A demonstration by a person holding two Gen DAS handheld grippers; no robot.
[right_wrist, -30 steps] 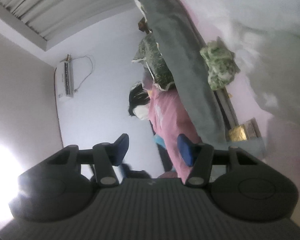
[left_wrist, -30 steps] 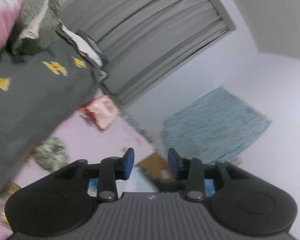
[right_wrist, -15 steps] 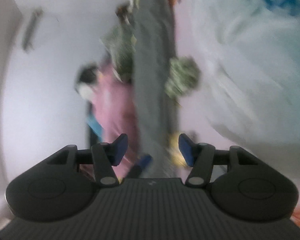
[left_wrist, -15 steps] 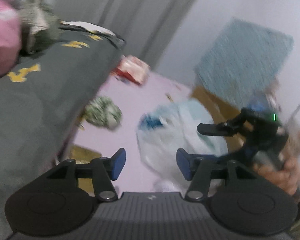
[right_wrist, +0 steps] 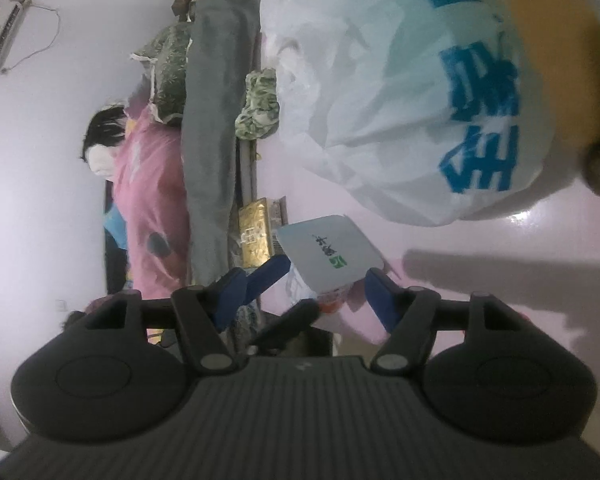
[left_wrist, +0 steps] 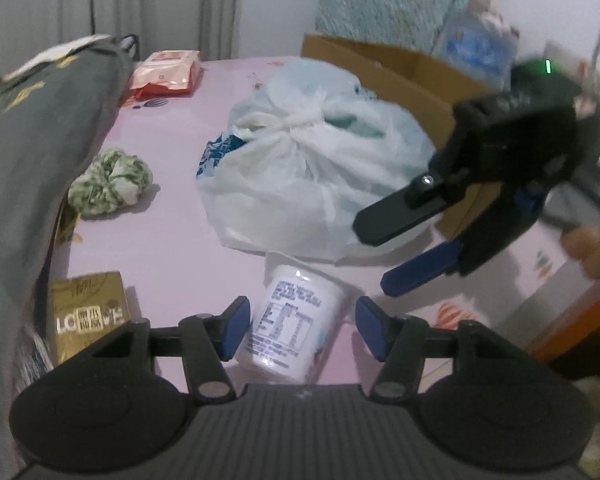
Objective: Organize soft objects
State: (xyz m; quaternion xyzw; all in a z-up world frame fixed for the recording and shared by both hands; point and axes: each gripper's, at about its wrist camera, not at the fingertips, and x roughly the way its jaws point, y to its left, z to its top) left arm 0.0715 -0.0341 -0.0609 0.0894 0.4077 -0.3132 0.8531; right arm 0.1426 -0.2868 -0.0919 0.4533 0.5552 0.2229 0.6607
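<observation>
A: Main soft item is the tied white plastic bag, knotted on top, blue print on its side. It sits mid-surface on the pink tabletop, at 12 o'clock from the left gripper.

B: Other soft stuff?

A: A crumpled green-and-white cloth at 9 o'clock of the bag, clear of it. A grey garment with yellow marks is draped along the table's left edge.

B: Claws?

A: Left: fingers parted and widening. A white tub with a printed label lies on its side in the gap (pads not pressing it, as far as I can tell). Right gripper comes in from 3 o'clock, jaws spread and widening, empty, tips near the bag's lower right edge; whether they touch it I can't tell. A hand shows behind it.

B: Right wrist view?

A: Rolled sideways. Bag fills the upper right, tub's lid faces the camera just ahead of the right gripper, and the left gripper's fingers poke in between.

B: Clutter?

A: A cardboard box behind the bag at 1 o'clock, a red-and-white packet at 11, a gold carton at 8.
</observation>
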